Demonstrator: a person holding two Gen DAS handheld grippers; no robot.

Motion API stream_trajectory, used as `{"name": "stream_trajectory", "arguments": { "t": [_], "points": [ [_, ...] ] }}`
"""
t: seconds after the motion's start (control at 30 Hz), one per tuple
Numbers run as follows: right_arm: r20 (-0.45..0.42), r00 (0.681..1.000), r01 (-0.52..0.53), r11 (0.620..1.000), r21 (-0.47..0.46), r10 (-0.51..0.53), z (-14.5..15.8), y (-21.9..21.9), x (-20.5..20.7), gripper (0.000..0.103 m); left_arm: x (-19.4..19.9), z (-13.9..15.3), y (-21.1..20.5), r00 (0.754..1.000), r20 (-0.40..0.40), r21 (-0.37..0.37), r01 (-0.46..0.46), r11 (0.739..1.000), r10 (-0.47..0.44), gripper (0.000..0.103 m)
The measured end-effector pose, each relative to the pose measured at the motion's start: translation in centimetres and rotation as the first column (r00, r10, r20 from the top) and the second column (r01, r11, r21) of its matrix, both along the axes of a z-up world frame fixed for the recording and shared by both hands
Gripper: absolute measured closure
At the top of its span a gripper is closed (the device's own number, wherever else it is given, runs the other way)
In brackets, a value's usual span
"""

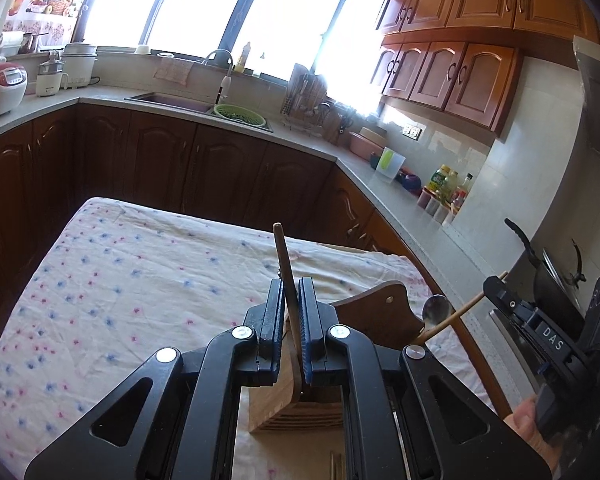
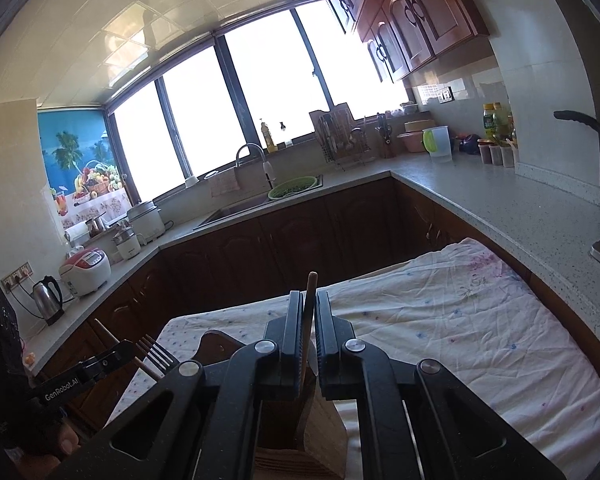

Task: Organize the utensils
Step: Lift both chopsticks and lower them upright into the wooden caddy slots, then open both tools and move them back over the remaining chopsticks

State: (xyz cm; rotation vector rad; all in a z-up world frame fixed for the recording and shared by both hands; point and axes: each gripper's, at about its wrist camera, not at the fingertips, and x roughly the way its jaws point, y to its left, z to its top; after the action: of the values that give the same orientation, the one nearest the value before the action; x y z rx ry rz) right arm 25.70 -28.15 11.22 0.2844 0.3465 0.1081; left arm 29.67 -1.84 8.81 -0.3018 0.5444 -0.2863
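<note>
My left gripper (image 1: 291, 284) is shut on a thin wooden utensil handle (image 1: 279, 240) that sticks up past its tips. Its lower end reaches down into a bamboo utensil holder (image 1: 274, 410) with a dark brown back panel (image 1: 380, 312). My right gripper (image 2: 309, 296) is shut on a similar wooden handle (image 2: 311, 284) over the same holder (image 2: 324, 432). In the left wrist view the right gripper (image 1: 494, 285) holds its stick slanted, with a metal spoon bowl (image 1: 436, 307) beside it. In the right wrist view the left gripper (image 2: 126, 349) shows with fork tines (image 2: 157, 354) beside its stick.
The holder stands on a table with a floral cloth (image 1: 112, 280). Around it runs an L-shaped counter (image 2: 500, 200) with a sink and green colander (image 1: 240, 115), a rice cooker (image 2: 85, 270), a kettle (image 2: 48, 298), bottles (image 1: 444, 180) and a pan (image 1: 540, 264).
</note>
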Motion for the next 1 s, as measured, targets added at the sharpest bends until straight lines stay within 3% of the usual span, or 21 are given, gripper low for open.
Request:
{"name": "stream_trajectory", "arguments": {
  "t": [0.13, 0.17, 0.23, 0.3, 0.37, 0.5, 0.57, 0.73, 1.0],
  "points": [
    [-0.004, 1.000, 0.000, 1.000, 0.008, 0.000, 0.0, -0.1, 0.1, 0.096, 0.1, 0.1, -0.1, 1.000, -0.011, 0.006, 0.013, 1.000, -0.013, 0.096],
    [-0.006, 1.000, -0.002, 1.000, 0.010, 0.002, 0.0, -0.1, 0.1, 0.092, 0.1, 0.2, 0.0, 1.000, -0.015, 0.004, 0.021, 1.000, -0.021, 0.094],
    [-0.006, 1.000, -0.007, 1.000, 0.021, 0.007, 0.0, -0.1, 0.1, 0.092, -0.1, 0.4, 0.0, 0.999, -0.017, -0.001, 0.034, 0.999, -0.034, 0.080],
    [-0.005, 1.000, -0.005, 0.999, 0.035, 0.005, 0.1, -0.4, -0.1, 0.077, -0.7, 0.7, 0.3, 1.000, -0.004, 0.001, 0.023, 1.000, -0.023, 0.065],
    [0.012, 1.000, -0.013, 0.998, 0.065, 0.012, 0.3, -0.8, -0.5, 0.032, -1.3, 1.0, 0.7, 1.000, 0.008, -0.005, 0.020, 1.000, -0.020, 0.061],
    [0.068, 0.998, -0.010, 0.995, 0.096, 0.003, 1.3, -1.6, -2.2, 0.021, -2.7, 1.5, 1.6, 1.000, 0.013, -0.017, 0.015, 1.000, -0.014, 0.048],
    [0.086, 0.996, -0.016, 0.993, 0.117, 0.006, 1.8, -2.0, -3.1, 0.007, -3.6, 1.6, 2.2, 1.000, 0.016, -0.024, 0.005, 1.000, -0.005, 0.041],
    [0.114, 0.993, -0.022, 0.992, 0.123, 0.008, 2.2, -2.6, -5.9, 0.003, -6.1, 1.0, 3.5, 1.000, 0.006, -0.026, -0.021, 0.999, 0.021, 0.029],
    [0.050, 0.999, -0.014, 0.993, 0.117, 0.008, -0.1, -2.9, -10.1, 0.003, -9.7, -1.8, 5.0, 0.996, -0.072, -0.029, -0.048, 0.998, 0.046, 0.028]
  ]
}}
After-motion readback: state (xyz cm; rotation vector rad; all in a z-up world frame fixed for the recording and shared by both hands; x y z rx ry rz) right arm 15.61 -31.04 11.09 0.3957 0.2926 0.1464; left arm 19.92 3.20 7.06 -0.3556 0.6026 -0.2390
